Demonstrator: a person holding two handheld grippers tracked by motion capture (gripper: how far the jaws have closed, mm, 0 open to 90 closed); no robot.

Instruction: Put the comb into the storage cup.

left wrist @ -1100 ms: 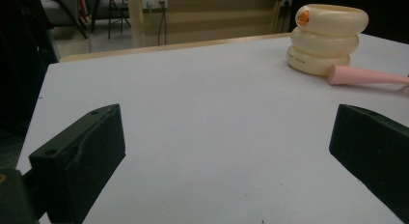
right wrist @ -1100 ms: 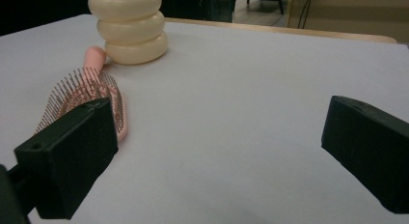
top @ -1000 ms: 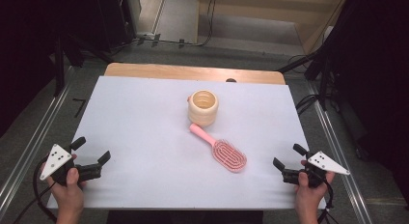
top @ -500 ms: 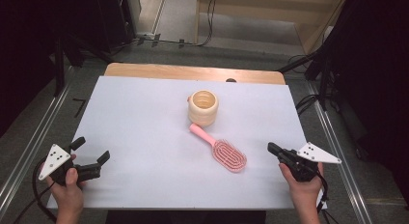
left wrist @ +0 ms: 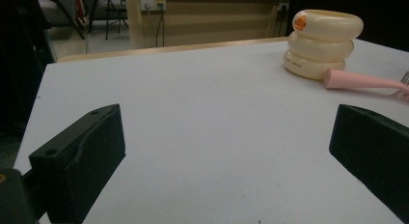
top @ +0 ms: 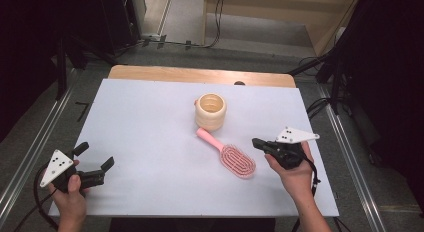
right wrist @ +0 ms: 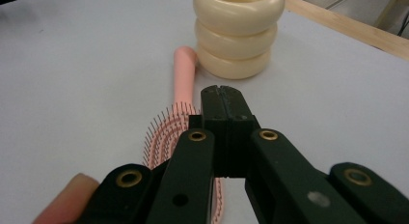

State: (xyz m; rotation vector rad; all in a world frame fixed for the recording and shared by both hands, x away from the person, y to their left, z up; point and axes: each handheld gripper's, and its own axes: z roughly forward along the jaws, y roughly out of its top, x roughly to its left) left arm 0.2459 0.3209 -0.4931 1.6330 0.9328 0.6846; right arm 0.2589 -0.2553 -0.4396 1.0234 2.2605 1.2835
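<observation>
The right hand-held gripper (top: 256, 142) hovers just beside the pink hairbrush (top: 231, 155), its jaws clenched together with nothing between them (the right gripper view shows them pressed flat, above the bristles). The brush lies flat on the white surface (top: 150, 122), its handle end touching the cream ribbed cup (top: 210, 111). The left hand-held gripper (top: 95, 162) rests near the surface's front left corner, jaws spread wide, empty.
</observation>
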